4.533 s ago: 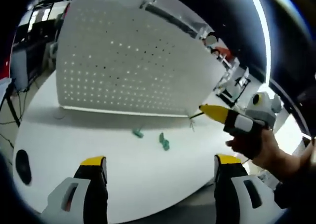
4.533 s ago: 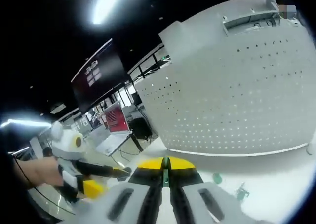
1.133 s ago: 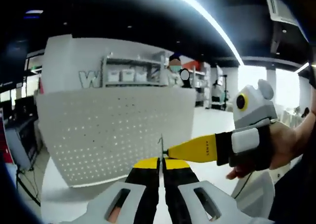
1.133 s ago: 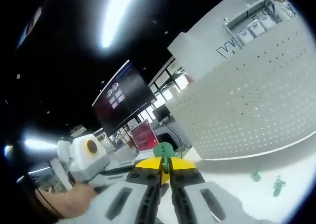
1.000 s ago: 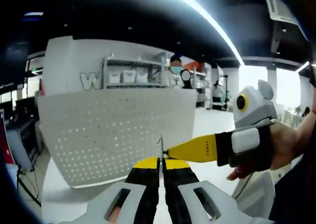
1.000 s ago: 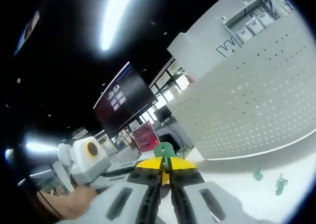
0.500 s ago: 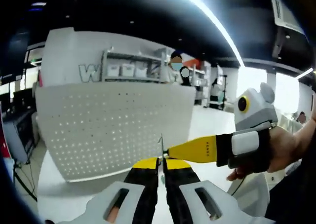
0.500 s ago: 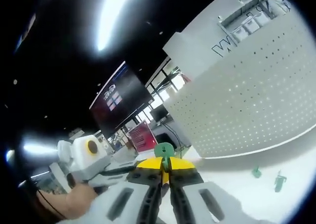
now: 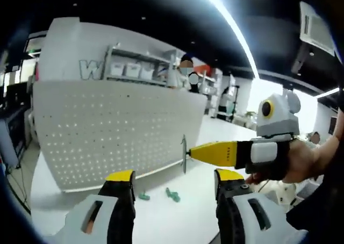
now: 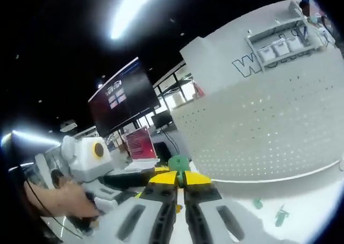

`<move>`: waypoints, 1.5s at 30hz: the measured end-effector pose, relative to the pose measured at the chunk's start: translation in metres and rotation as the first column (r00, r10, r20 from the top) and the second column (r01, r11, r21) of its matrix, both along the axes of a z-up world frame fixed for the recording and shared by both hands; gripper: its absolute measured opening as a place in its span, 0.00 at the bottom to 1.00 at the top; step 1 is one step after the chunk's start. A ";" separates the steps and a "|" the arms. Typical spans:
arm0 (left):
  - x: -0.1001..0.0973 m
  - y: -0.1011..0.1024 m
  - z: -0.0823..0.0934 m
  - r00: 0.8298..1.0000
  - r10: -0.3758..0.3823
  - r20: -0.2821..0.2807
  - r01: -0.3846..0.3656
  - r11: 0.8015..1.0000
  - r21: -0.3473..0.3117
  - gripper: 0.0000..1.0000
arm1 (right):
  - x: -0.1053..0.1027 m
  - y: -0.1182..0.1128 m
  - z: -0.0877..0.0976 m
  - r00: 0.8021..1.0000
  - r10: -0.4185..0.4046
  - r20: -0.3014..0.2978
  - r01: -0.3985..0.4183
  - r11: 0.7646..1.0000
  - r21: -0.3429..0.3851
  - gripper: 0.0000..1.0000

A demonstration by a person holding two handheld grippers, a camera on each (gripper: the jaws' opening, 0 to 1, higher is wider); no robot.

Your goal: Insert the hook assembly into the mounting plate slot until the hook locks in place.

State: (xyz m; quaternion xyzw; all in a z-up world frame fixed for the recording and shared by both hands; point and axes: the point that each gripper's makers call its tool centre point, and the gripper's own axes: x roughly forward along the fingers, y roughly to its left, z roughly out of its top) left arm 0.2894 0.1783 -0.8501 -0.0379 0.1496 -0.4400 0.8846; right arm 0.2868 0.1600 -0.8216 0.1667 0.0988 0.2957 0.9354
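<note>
The hook assembly (image 9: pixel 184 153), a thin metal hook with a green base (image 10: pixel 179 162), is pinched at the tip of my right gripper (image 10: pixel 180 178). In the left gripper view that right gripper (image 9: pixel 192 151) reaches in from the right and holds the hook upright in the air. My left gripper (image 9: pixel 174 177) stands open just below it, with nothing between its yellow-tipped fingers. The white perforated mounting plate (image 9: pixel 107 131) stands upright on the white table behind; it also appears in the right gripper view (image 10: pixel 269 131).
Two small green parts (image 9: pixel 142 196) (image 9: pixel 173 194) lie on the white table (image 9: pixel 64 201) in front of the plate, and again in the right gripper view (image 10: pixel 258 203) (image 10: pixel 279 217). A hand (image 10: pixel 64 198) holds the left gripper. Shelves, screens and a person stand far behind.
My left gripper was shut at the hook next to the right gripper's tip; it has opened and let go. The hook stays in the right gripper. Both views have shifted.
</note>
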 end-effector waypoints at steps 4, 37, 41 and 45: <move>0.001 0.007 -0.005 0.999 0.007 -0.046 -0.008 1.000 -0.025 0.82 | 0.007 -0.003 0.002 0.999 -0.027 0.036 0.029 0.998 -0.060 0.00; 0.004 0.037 -0.036 0.992 0.058 -0.112 -0.059 0.998 -0.004 1.00 | 0.124 -0.060 0.038 0.845 -0.446 0.296 0.506 0.846 -0.168 0.00; 0.009 0.042 -0.043 0.990 0.069 -0.126 -0.070 0.998 0.003 1.00 | 0.141 -0.058 0.043 0.832 -0.465 0.303 0.524 0.838 -0.154 0.00; 0.011 0.047 -0.050 0.987 0.082 -0.141 -0.081 0.997 0.010 1.00 | 0.162 -0.060 0.045 0.816 -0.502 0.287 0.550 0.827 -0.116 0.00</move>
